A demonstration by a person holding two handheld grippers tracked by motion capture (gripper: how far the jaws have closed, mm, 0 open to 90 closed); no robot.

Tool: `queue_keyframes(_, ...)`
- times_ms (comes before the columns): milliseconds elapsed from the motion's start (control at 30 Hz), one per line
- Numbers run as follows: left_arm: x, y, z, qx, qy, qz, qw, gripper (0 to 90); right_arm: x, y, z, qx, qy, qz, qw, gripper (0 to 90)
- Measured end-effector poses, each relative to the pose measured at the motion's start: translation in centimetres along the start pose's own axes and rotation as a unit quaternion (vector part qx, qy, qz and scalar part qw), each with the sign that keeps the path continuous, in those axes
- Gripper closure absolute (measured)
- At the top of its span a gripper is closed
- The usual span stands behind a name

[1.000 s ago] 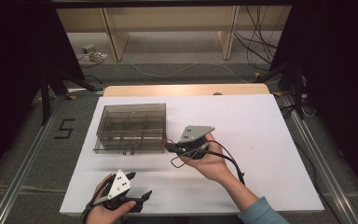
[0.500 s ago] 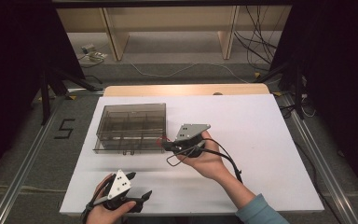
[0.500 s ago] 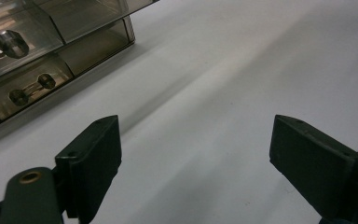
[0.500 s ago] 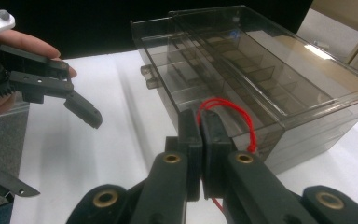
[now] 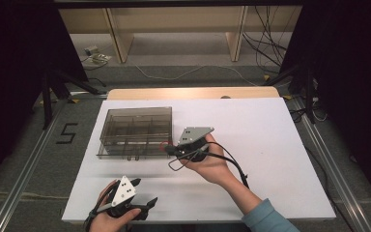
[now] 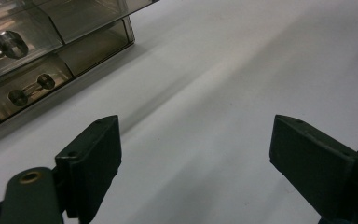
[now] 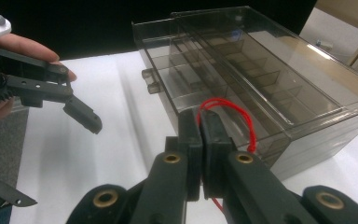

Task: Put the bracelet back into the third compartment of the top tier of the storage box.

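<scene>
A smoky clear drawer box (image 5: 135, 129) stands on the white table (image 5: 270, 145), left of centre. My right gripper (image 5: 168, 149) sits at the box's near right corner, shut on a thin red string loop (image 7: 235, 112) that lies against the box's wall (image 7: 279, 93). In the right gripper view the jaws (image 7: 200, 126) press together with the string between them. My left gripper (image 5: 147, 205) rests low near the table's front edge, open, with nothing between its jaws (image 6: 193, 154). One of its fingers (image 7: 81, 114) appears at the left of the right gripper view.
Drawer knobs (image 6: 11, 44) face the left gripper from the box's front. Bare white table stretches to the right of the box. A wooden board (image 5: 193, 93) lies behind the table, with cables (image 5: 265, 53) on the floor beyond.
My right gripper has edged slightly left, closer to the box's corner. The left gripper has stayed where it was.
</scene>
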State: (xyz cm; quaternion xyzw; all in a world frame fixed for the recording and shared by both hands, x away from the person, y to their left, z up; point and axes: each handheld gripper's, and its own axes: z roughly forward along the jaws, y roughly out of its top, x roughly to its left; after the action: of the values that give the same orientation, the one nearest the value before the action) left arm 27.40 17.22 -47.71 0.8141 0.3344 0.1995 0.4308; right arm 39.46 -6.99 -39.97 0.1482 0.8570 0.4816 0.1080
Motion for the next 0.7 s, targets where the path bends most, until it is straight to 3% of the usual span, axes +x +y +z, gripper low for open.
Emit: queue_keyframes(700, 0.0, 0.0, 0.0, 0.0, -0.001, 0.001, 1.0, 16.5, -0.1, 0.8, 1.3, 0.011, 0.007, -0.002, 0.9999, 88.3)
